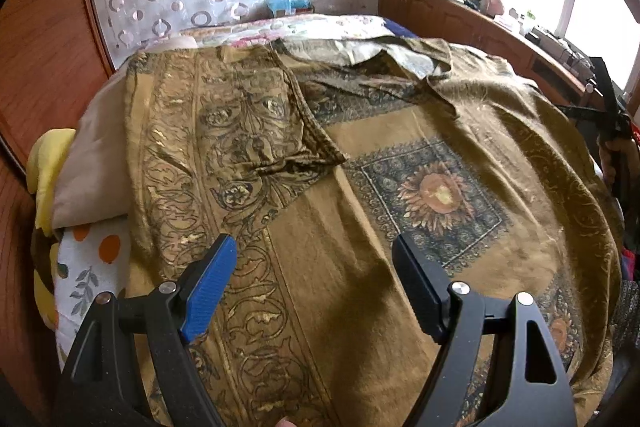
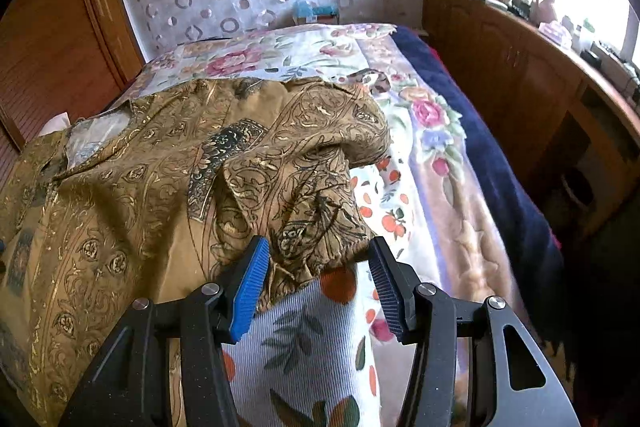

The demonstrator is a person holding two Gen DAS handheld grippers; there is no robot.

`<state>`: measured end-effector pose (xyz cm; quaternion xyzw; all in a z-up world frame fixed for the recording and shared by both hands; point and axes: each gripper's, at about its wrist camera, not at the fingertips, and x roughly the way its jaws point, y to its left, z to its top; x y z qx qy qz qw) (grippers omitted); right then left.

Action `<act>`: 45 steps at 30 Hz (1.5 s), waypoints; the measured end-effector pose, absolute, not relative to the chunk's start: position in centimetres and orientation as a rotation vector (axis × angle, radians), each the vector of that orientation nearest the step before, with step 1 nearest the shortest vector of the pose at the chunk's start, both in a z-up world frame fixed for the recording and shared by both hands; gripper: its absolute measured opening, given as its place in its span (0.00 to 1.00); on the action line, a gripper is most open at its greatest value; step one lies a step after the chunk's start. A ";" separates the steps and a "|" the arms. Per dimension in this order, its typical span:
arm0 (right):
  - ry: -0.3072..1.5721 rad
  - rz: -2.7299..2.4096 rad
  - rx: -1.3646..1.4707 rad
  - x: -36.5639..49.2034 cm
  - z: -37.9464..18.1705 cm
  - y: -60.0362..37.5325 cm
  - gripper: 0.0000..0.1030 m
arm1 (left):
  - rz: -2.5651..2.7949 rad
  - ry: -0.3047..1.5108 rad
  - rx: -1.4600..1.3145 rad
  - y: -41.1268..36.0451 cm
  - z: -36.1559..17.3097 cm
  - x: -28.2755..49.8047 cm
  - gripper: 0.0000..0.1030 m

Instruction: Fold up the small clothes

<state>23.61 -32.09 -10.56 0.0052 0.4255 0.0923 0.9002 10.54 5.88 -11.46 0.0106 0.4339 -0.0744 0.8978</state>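
Note:
An olive-gold shirt point(image 1: 360, 163) with dark paisley print and a sunflower panel lies spread on the bed. Its left sleeve point(image 1: 256, 131) is folded in over the body. My left gripper point(image 1: 314, 247) is open and empty, hovering above the shirt's lower front. In the right wrist view the shirt's right sleeve point(image 2: 304, 187) lies bunched at the garment's right edge. My right gripper point(image 2: 320, 259) is open, its jaws on either side of the sleeve's cuff end, not closed on it.
The bed carries a floral quilt point(image 2: 304, 51), an orange-print cloth point(image 2: 304, 347) and a navy blanket point(image 2: 492, 163). A wooden cabinet point(image 2: 520, 67) with clutter runs along the right under the window. A wooden wardrobe point(image 1: 44, 39) stands left. A pillow point(image 1: 88, 179) lies at the left edge.

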 end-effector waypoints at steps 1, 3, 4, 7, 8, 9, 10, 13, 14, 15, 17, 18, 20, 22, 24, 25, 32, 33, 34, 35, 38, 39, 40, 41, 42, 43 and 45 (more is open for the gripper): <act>0.880 0.193 0.014 23.8 -10.6 -32.2 0.52 | -0.151 0.900 0.026 5.8 -11.5 10.7 0.78; 0.881 0.202 0.018 24.1 -10.6 -32.2 0.50 | -0.151 0.902 0.028 5.8 -11.5 10.8 0.78; 0.880 0.210 0.019 24.2 -10.6 -32.2 0.46 | -0.151 0.903 0.028 5.7 -11.6 10.8 0.78; 0.872 0.210 -0.006 24.0 -10.6 -32.0 0.39 | -0.151 0.910 0.051 5.3 -11.7 10.8 0.81; 0.868 0.201 -0.021 23.9 -10.6 -31.9 0.34 | -0.147 0.913 0.061 5.1 -11.7 10.9 0.83; 0.859 0.172 -0.052 23.9 -10.5 -31.8 0.26 | -0.149 0.917 0.072 4.9 -11.8 11.0 0.85; 0.853 0.162 -0.068 23.7 -10.6 -31.7 0.15 | -0.152 0.919 0.076 4.9 -11.8 11.0 0.87; 0.853 0.185 -0.027 23.6 -10.4 -32.5 0.07 | -0.155 0.921 0.076 4.9 -11.8 11.0 0.88; 0.846 0.189 -0.010 23.5 -10.2 -32.7 0.05 | -0.156 0.921 0.076 4.9 -11.8 11.0 0.88; 0.833 0.198 0.014 23.4 -9.9 -33.0 0.05 | -0.156 0.921 0.078 4.9 -11.8 11.0 0.88; 0.803 0.207 0.033 23.0 -9.1 -33.1 0.05 | -0.155 0.921 0.078 4.8 -11.8 11.0 0.89; 0.782 0.214 0.036 22.7 -8.5 -33.0 0.05 | -0.156 0.920 0.078 4.8 -11.8 11.0 0.88; 0.746 0.243 0.033 22.0 -7.7 -32.2 0.05 | -0.160 0.917 0.069 4.9 -11.7 11.0 0.88; 0.719 0.277 0.013 21.2 -6.9 -31.1 0.05 | -0.159 0.889 0.024 5.5 -11.2 10.7 0.88; 0.697 0.325 0.003 20.3 -6.2 -29.7 0.05 | -0.148 0.861 -0.013 6.2 -10.5 10.3 0.88; 0.691 0.341 -0.010 19.8 -6.1 -28.9 0.05 | -0.138 0.848 -0.019 6.4 -10.0 10.2 0.88; 0.682 0.477 -0.096 17.8 -6.6 -23.6 0.05 | -0.152 0.748 -0.009 5.8 -6.4 8.1 0.88; 0.688 0.489 -0.110 17.5 -7.0 -22.9 0.05 | -0.151 0.737 0.000 5.6 -6.0 7.9 0.88; 0.695 0.499 -0.122 17.3 -7.5 -22.4 0.05 | -0.148 0.727 0.009 5.3 -5.8 7.6 0.88; 0.703 0.507 -0.128 17.2 -7.9 -22.2 0.05 | -0.147 0.717 0.017 5.1 -5.5 7.4 0.88; 0.738 0.523 -0.139 17.4 -9.4 -21.5 0.05 | -0.161 0.694 0.026 4.4 -4.8 6.8 0.88; 0.747 0.521 -0.142 17.7 -9.8 -21.4 0.05 | -0.168 0.686 0.028 4.1 -4.6 6.6 0.88; 0.759 0.516 -0.146 17.7 -10.5 -21.4 0.05 | -0.174 0.680 0.029 3.9 -4.5 6.3 0.88; 0.767 0.511 -0.150 17.9 -10.5 -21.4 0.05 | -0.178 0.676 0.031 3.6 -4.4 6.2 0.88; 0.775 0.508 -0.153 18.1 -10.8 -21.1 0.08 | -0.183 0.672 0.037 3.3 -4.3 6.0 0.88; 0.783 0.507 -0.155 18.1 -11.2 -21.2 0.15 | -0.189 0.668 0.039 3.1 -4.2 5.9 0.88; 0.790 0.513 -0.150 18.1 -11.0 -21.2 0.37 | -0.201 0.664 0.039 2.6 -4.1 5.7 0.88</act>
